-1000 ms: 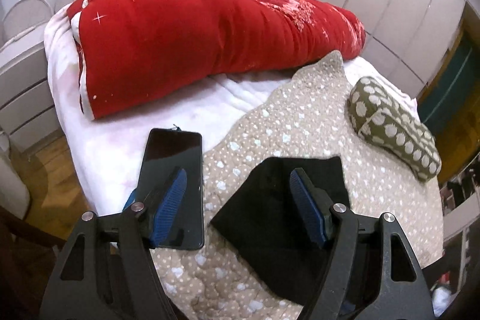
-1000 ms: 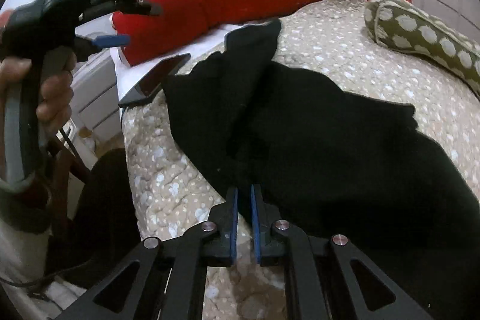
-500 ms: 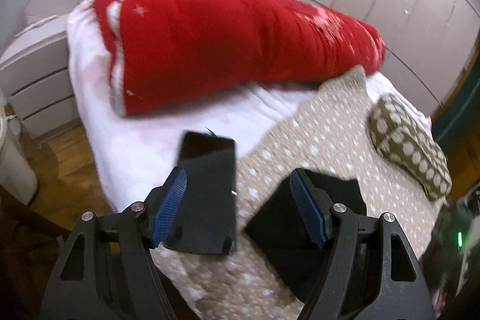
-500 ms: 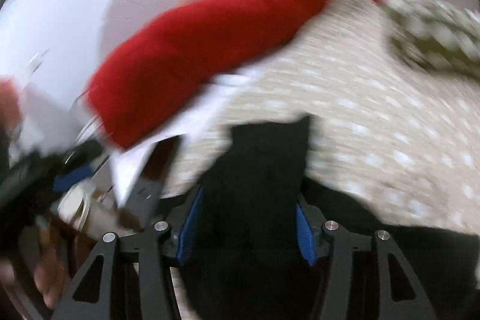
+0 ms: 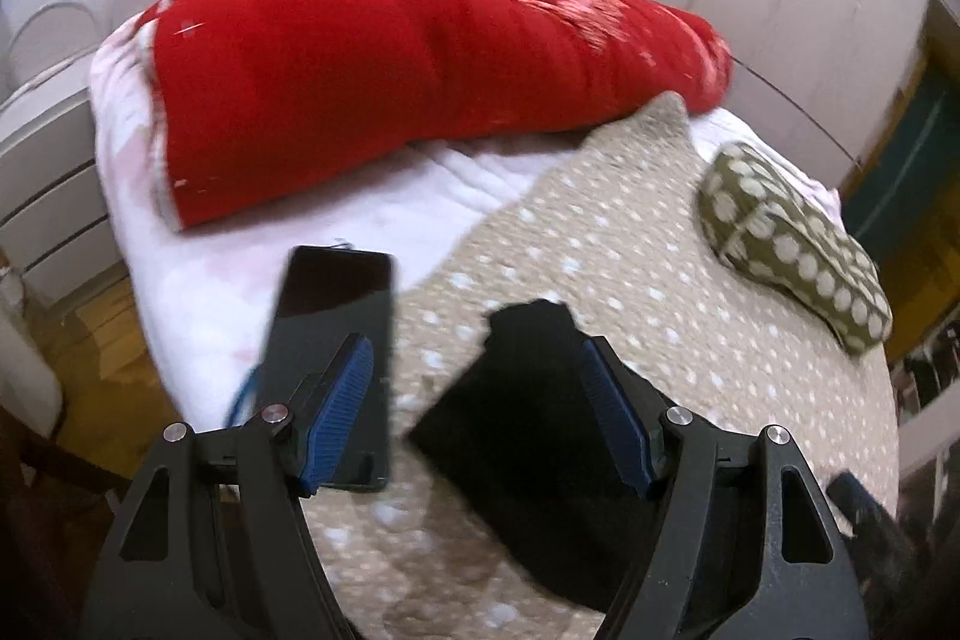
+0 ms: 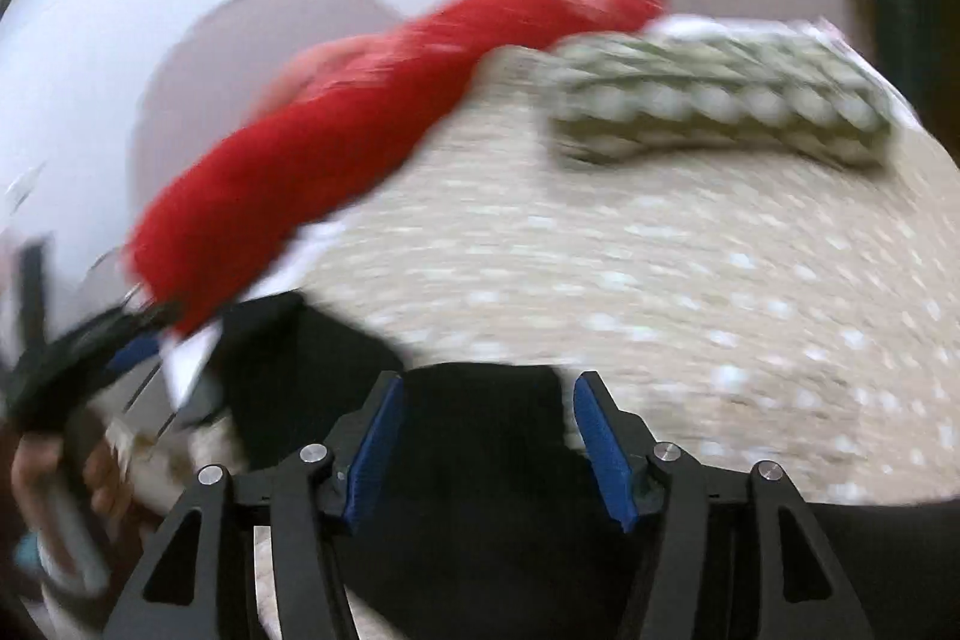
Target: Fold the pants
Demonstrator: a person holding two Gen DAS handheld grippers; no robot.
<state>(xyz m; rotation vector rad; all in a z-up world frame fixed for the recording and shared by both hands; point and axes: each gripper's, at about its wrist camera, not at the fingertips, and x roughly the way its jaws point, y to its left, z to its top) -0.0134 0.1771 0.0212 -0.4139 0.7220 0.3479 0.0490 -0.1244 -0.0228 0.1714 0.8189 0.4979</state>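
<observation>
The black pants (image 5: 528, 430) lie folded on the beige dotted blanket (image 5: 600, 232) near the bed's front edge. My left gripper (image 5: 474, 346) hovers above their left corner, open, its blue pads clear of the cloth. In the blurred right wrist view the pants (image 6: 480, 460) lie below my right gripper (image 6: 489, 382). Its jaws are opening and the pads press on nothing. At that view's left edge a person's hand (image 6: 36, 466) holds the left gripper (image 6: 78, 358).
A black phone (image 5: 336, 298) lies on the white sheet just left of the pants. A big red quilt (image 5: 420, 70) fills the head of the bed. An olive dotted pillow (image 5: 792, 250) lies at the right. Drawers and wood floor sit left of the bed.
My right gripper has let go of the pants, opened wide and swung up and to the right. The fold it held now lies flat. The left gripper is almost where it was.
</observation>
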